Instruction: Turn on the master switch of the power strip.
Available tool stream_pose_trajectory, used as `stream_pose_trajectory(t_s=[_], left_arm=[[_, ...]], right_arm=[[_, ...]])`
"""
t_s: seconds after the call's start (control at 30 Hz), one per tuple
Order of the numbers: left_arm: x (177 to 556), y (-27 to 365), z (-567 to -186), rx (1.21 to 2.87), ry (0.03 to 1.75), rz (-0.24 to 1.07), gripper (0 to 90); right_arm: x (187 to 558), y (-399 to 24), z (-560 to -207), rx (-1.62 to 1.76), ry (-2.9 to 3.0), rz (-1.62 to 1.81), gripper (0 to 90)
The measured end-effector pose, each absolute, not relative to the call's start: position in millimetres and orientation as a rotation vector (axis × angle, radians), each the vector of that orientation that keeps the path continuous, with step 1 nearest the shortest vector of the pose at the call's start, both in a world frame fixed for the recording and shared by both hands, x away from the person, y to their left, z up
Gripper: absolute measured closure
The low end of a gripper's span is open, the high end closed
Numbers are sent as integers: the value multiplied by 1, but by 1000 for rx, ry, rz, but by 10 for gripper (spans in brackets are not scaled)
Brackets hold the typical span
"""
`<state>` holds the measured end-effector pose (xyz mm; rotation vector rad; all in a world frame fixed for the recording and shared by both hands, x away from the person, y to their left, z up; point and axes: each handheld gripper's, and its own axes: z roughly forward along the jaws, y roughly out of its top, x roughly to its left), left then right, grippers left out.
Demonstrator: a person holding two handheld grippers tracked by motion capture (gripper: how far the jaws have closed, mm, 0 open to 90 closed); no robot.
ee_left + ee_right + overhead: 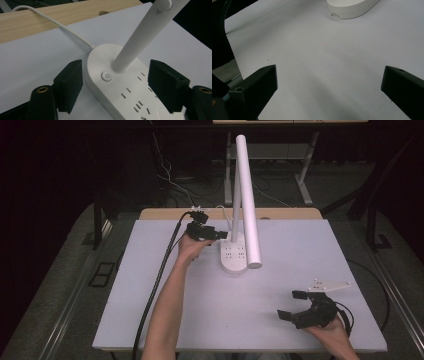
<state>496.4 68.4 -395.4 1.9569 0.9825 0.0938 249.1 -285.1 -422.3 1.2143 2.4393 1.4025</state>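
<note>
A white desk lamp stands at the back middle of the table. Its oval base carries sockets and a round power button. A slim stem rises from the base, and a long tube head slants down over it. My left gripper is at the base's back end, jaws set either side of the base. In the left gripper view a thin gap shows at the left pad, so it is open. My right gripper rests open at the front right, over bare table.
A white mat covers the wooden table. The lamp's white cord runs off the back edge. A thick black cable trails from my left gripper down the left side. The lamp base's front end is far ahead of the right jaws.
</note>
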Motion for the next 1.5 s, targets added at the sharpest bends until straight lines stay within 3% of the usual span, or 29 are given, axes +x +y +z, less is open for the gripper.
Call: stream_pose_trajectory(t_s=[0.57, 0.93, 0.97, 1.5], left_arm=[[501, 59, -409, 1893, 1013, 36, 542], [505, 53, -421, 1899, 1024, 13, 831], [505, 51, -423, 1886, 1037, 11, 891], [510, 43, -430, 1950, 1084, 7, 900]], right_arm=[[249, -286, -422, 1215, 2437, 1411, 0], [249, -286, -422, 1218, 2441, 1418, 0], [250, -286, -422, 1217, 2441, 1419, 0], [250, -286, -422, 1211, 2445, 1421, 0]])
